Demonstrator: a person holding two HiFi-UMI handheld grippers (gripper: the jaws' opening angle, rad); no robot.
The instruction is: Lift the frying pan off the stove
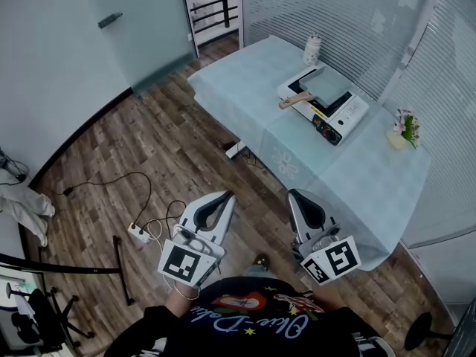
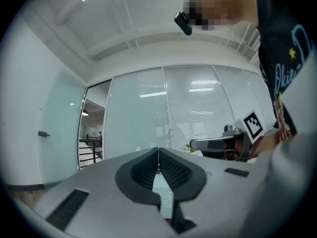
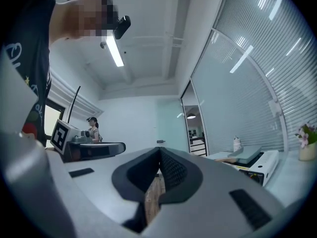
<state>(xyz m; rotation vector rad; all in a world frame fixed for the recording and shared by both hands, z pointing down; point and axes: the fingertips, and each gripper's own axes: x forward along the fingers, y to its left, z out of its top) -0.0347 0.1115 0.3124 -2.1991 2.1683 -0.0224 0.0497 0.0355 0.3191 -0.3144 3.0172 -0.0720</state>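
Observation:
A square grey frying pan with a wooden handle rests on a white portable stove at the far side of the table. The right gripper view also catches the pan on the stove off to the right. Both grippers are held close to my body, far from the pan. My left gripper is shut with nothing in it, its jaws pressed together. So is my right gripper, also empty.
A pale blue cloth covers the table. A white bottle stands behind the stove and a small flower pot sits at the table's right end. Cables and a power strip lie on the wooden floor. Another person stands across the room.

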